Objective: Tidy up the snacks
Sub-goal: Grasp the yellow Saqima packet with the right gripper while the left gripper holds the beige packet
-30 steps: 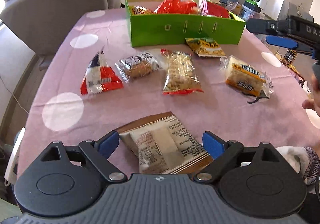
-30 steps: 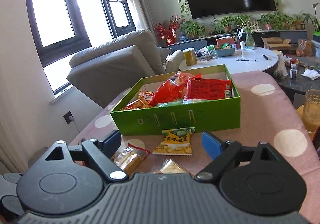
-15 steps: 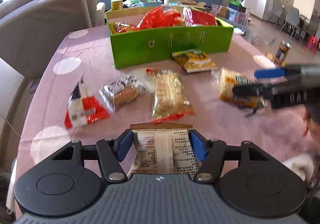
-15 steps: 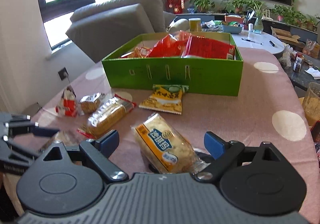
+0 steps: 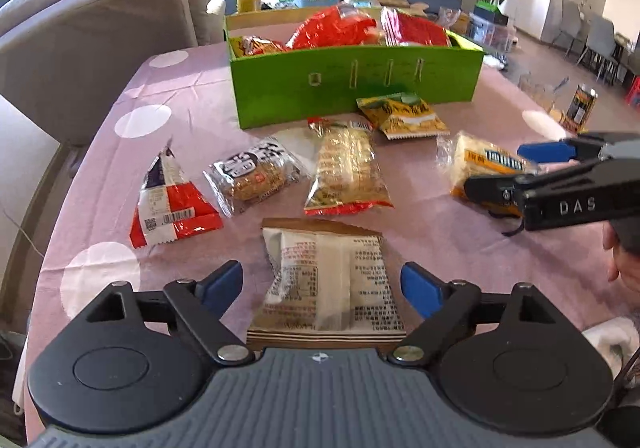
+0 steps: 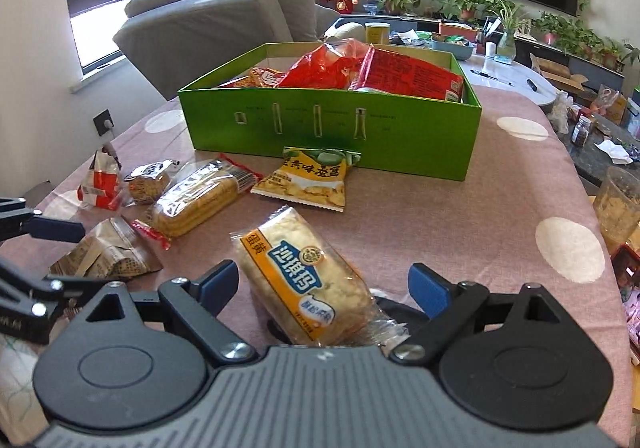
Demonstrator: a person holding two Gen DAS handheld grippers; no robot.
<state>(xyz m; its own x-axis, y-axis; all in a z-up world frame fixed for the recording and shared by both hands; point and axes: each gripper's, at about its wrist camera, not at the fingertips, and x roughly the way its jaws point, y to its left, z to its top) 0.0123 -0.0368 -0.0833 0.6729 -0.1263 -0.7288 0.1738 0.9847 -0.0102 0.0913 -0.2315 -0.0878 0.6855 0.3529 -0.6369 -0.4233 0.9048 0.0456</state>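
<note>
Pink dotted cloth covers the desk; a green box half full of snacks sits at the far side. Nearer than the box, the left gripper, jaws just reopened, straddles a brown packet untouched. The right gripper, jaws released, brackets a yellow cake. Best to close squarely across each wrapper's middle.

— What covers the table?
— A pink tablecloth with white dots.

— What lies on it?
— A green box toward the far edge. Nearer: a yellow packet touching the box, a long biscuit pack, a dark-labelled cake, a red-and-white triangle pack, a brown-edged packet, and an orange-labelled pastry.
</note>
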